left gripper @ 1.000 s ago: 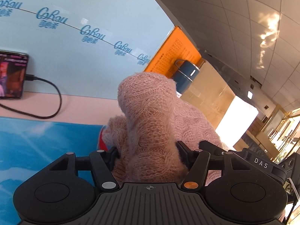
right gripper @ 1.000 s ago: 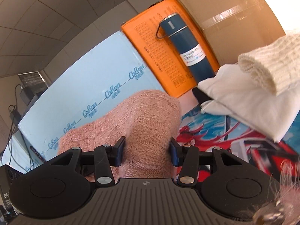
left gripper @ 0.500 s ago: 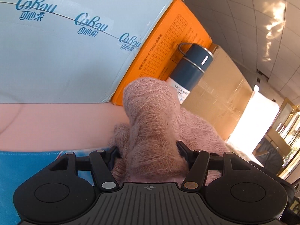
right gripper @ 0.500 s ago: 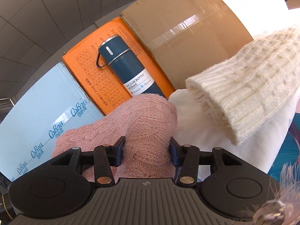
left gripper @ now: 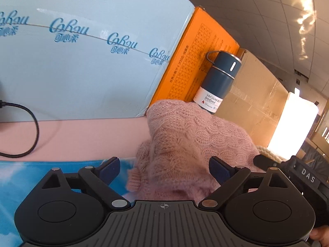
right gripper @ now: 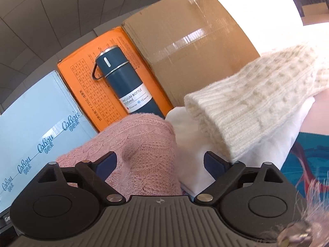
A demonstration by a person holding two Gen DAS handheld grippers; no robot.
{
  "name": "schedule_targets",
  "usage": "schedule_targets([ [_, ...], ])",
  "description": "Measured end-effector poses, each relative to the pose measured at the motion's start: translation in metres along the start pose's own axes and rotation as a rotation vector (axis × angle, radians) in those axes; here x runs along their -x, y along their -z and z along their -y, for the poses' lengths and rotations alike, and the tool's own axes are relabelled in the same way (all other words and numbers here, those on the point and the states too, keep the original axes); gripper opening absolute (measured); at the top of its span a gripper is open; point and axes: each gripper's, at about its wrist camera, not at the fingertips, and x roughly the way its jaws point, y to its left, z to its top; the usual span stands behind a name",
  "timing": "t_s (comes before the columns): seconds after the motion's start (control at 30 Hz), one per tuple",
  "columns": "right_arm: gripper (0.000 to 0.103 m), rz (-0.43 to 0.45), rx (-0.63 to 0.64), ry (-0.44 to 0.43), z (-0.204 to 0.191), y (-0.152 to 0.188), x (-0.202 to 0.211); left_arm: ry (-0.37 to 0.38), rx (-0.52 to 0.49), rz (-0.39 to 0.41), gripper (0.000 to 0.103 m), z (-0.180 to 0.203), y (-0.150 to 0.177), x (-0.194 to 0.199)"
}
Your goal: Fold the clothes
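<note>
Holding my left gripper with its jaws spread wide, I see the pink knitted sweater lying loose between them. At one o'clock a blue vacuum bottle leans on an orange box. My right gripper gapes too, the sweater at eleven o'clock, a cream knit at two.

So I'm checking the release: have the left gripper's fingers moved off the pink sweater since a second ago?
Yes. The left gripper fingers have spread apart; the pink sweater now lies loose between them, below the blue bottle.
</note>
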Motion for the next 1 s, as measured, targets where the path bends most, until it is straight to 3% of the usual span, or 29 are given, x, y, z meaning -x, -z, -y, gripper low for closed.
schedule_targets([
  [0.2,0.100,0.184,0.107,0.004,-0.018,0.010,0.045,-0.044,-0.040,0.095,0.100,-0.008,0.020,0.077],
  [0.37,0.100,0.144,0.178,-0.039,-0.046,0.032,0.080,-0.068,-0.007,0.175,0.103,-0.016,0.034,0.128],
  [0.47,0.100,0.138,0.221,-0.076,-0.063,0.050,0.104,-0.074,-0.001,0.197,0.103,-0.013,0.037,0.140],
  [0.6,0.102,0.217,0.336,-0.049,-0.084,0.065,0.129,-0.132,-0.089,0.268,0.103,0.001,0.040,0.144],
  [0.7,0.103,0.330,0.479,0.049,-0.098,0.074,0.139,-0.187,-0.143,0.311,0.103,0.009,0.040,0.141],
  [0.77,0.103,0.347,0.537,0.115,-0.104,0.078,0.137,-0.187,-0.157,0.303,0.103,0.010,0.039,0.138],
  [1.0,0.103,0.305,0.496,0.115,-0.095,0.071,0.130,-0.198,-0.275,0.351,0.103,0.024,0.042,0.134],
])
